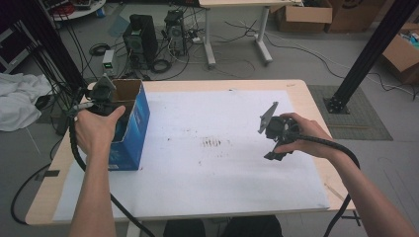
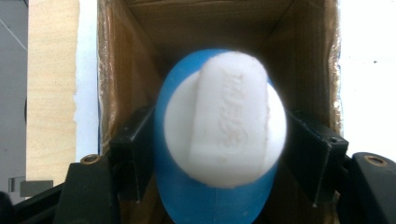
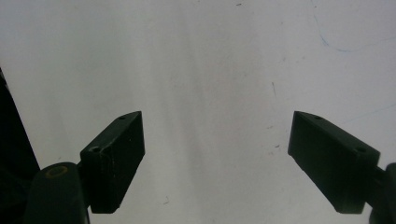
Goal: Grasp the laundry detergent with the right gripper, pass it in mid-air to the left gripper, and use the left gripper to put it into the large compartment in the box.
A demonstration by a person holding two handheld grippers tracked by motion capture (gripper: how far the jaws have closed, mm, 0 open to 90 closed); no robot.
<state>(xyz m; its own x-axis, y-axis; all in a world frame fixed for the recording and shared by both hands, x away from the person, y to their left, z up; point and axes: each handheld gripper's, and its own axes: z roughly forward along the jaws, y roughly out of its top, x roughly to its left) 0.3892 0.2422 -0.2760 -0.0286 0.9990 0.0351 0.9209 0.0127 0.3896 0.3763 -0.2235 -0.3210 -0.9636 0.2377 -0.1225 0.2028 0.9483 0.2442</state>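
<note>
A tall blue cardboard box [image 1: 132, 129] stands open-topped at the table's left. My left gripper [image 1: 102, 93] hangs over its mouth and points down into it. In the left gripper view a blurred blue rounded object with a white cap [image 2: 224, 126] lies between the jaws of the left gripper [image 2: 219, 128], above the box's brown inside [image 2: 126, 70]. Its sides reach the pads, but I see no firm pinch. My right gripper [image 1: 273, 154] hovers over the white sheet [image 1: 222, 173] at the right. The right gripper [image 3: 217, 140] is open and empty above the white sheet [image 3: 210, 56].
The wooden table [image 1: 316, 111] is mostly covered by the white sheet, with a few dark smudges [image 1: 212, 142] at its middle. Beyond it on the floor stand computer towers [image 1: 141, 37], cables and cardboard boxes [image 1: 304, 17]. A black post [image 1: 365, 57] rises at the right.
</note>
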